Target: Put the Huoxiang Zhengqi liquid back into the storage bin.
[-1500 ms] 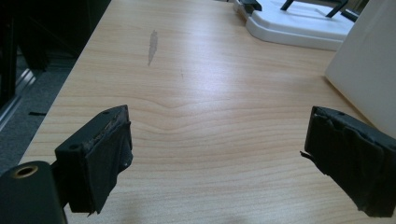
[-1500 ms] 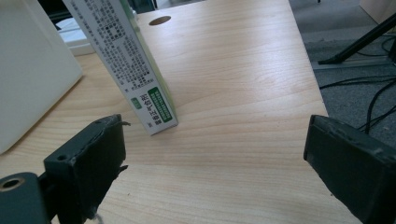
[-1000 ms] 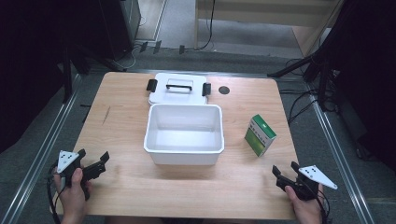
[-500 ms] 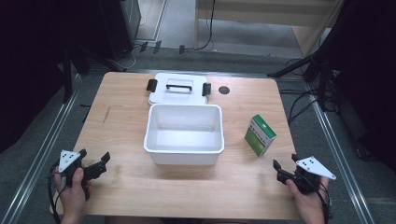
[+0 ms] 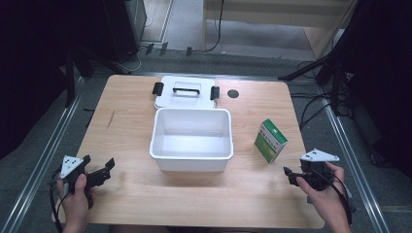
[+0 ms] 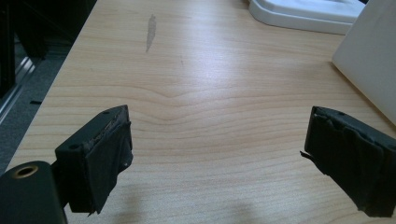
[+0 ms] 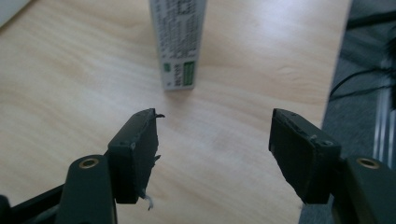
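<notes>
Two grippers sit low at the near edge of the wooden table (image 5: 131, 126), one in each of the person's hands. The right gripper (image 7: 212, 144) has its jaws apart with only bare tabletop between them; they have just been closing in, yet nothing is caught in the gap. Straight ahead of those jaws, near but clear of them, stands the green and white carton (image 7: 178, 42), upright on the wood with its printed narrow side facing the gripper; the small print on it is too blurred to read. In the high view the same carton (image 5: 270, 140) stands just to the right of the white tub (image 5: 191, 167), apart from it, and the right gripper (image 5: 291, 174) hovers near the table's front right corner. The left gripper (image 6: 215, 154) is spread wide over empty wood, holding nothing, close to the front left corner in the high view (image 5: 104, 172). The tub is open in the middle of the table. Behind it, touching or nearly touching its far wall, lies the white lid (image 5: 187, 97) with a black handle and two black clips. A small dark round mark (image 5: 233, 93) sits on the wood just right of the lid.
</notes>
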A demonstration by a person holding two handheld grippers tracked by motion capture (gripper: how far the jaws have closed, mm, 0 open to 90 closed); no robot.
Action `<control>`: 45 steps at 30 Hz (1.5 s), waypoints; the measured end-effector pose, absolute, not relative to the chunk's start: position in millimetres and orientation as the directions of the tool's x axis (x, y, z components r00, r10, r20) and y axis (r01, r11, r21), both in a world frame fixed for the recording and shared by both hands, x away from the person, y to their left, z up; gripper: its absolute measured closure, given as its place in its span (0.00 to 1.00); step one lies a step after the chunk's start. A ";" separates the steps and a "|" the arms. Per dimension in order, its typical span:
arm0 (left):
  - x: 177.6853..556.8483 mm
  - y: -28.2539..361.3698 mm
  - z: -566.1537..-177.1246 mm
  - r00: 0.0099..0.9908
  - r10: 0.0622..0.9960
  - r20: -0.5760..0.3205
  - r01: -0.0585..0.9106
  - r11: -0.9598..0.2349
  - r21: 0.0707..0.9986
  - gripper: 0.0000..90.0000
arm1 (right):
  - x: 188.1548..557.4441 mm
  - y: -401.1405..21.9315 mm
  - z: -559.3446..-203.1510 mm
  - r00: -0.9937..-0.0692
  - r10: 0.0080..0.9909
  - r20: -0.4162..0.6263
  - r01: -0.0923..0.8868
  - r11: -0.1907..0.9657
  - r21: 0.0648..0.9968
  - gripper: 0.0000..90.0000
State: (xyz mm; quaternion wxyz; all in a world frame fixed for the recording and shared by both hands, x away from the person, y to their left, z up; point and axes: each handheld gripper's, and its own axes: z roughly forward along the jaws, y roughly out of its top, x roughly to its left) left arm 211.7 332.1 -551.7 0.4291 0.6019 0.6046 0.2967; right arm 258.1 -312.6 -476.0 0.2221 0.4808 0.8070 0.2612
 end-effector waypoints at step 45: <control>213.5 333.8 -552.0 0.106 0.977 -0.183 0.492 0.109 0.864 0.09 | 338.8 -258.7 -414.1 -0.519 0.853 -0.050 0.837 0.519 0.174 0.26</control>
